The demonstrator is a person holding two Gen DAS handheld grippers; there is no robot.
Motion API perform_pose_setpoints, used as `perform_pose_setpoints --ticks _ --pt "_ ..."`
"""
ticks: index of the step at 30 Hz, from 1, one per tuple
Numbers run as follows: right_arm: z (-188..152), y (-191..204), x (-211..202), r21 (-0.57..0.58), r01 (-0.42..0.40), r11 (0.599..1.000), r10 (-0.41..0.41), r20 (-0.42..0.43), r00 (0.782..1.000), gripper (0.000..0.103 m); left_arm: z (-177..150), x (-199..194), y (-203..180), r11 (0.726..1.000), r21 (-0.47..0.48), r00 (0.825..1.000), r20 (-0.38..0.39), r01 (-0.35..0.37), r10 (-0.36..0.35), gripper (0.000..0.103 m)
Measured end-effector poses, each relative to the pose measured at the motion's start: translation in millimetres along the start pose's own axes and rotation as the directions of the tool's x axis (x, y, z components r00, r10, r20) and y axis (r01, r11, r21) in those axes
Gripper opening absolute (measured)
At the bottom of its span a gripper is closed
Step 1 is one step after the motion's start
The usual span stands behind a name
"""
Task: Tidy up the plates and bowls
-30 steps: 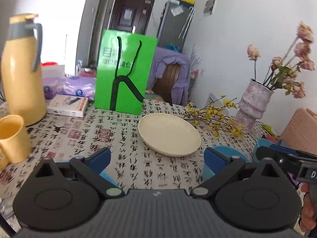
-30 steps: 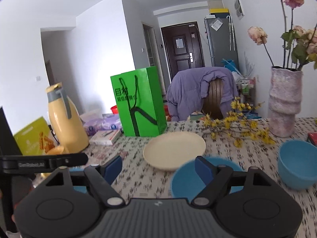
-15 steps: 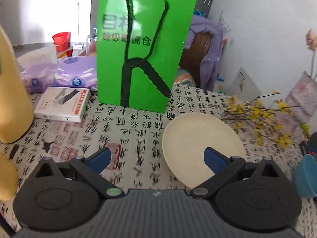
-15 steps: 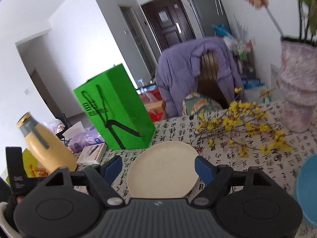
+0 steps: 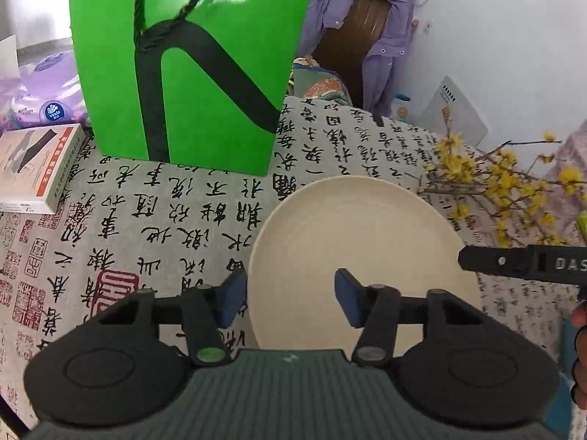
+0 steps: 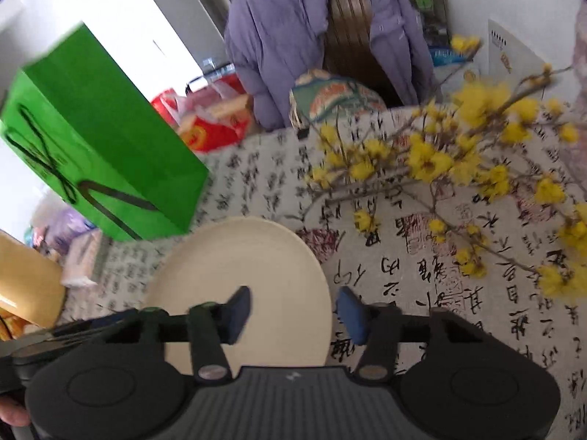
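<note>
The cream plate (image 5: 361,253) lies flat on the calligraphy tablecloth (image 5: 157,212), in front of the green bag (image 5: 190,62) and beside the yellow flower sprigs (image 6: 458,161). The left gripper (image 5: 290,300) straddles the plate's left rim, jaws closing with the rim between them, pads not yet pressing. The right gripper (image 6: 295,313) straddles the right rim, jaws also closing, gripping nothing yet. A boxed book (image 5: 33,167) lies left of the bag. A purple jacket (image 6: 293,36) drapes a chair beyond the table.

I see the plate (image 5: 359,242) on the tablecloth (image 5: 154,212), paper bag (image 5: 183,62) behind-left, flower branches (image 5: 513,183) right, box (image 5: 33,165) far left.
</note>
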State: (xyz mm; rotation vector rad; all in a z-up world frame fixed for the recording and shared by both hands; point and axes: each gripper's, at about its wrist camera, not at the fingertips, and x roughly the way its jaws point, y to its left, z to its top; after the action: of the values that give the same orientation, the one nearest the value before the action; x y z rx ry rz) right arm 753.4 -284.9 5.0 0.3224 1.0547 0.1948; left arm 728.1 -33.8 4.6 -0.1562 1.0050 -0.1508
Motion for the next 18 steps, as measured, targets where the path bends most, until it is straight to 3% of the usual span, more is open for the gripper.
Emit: perform_pose_setpoints --ticks 2,6,13,18 --pt "0 -2 8 -0.006 0.023 1.0 -0.023 -0.007 1.0 0.04 -1 7 2 1.0 -0.011 1.0 -0.01 -0.011 0.01 0.04" --pt "-2 -6 25 -0.017 0.038 0.999 -0.038 -0.048 0.998 0.015 -2 15 8 0.998 -0.036 0.999 -0.021 -0.041 0.041 0.018" --pt "-5 -1 19 -0.023 0.039 0.999 -0.04 -0.019 0.999 0.009 0 12 16 0.996 -0.082 0.999 -0.032 -0.041 0.038 0.016" --pt "-6 11 -5 -0.044 0.038 0.998 -0.037 0.022 0.999 0.008 -1 -14 13 0.995 -0.079 0.998 0.017 -0.056 0.057 0.016"
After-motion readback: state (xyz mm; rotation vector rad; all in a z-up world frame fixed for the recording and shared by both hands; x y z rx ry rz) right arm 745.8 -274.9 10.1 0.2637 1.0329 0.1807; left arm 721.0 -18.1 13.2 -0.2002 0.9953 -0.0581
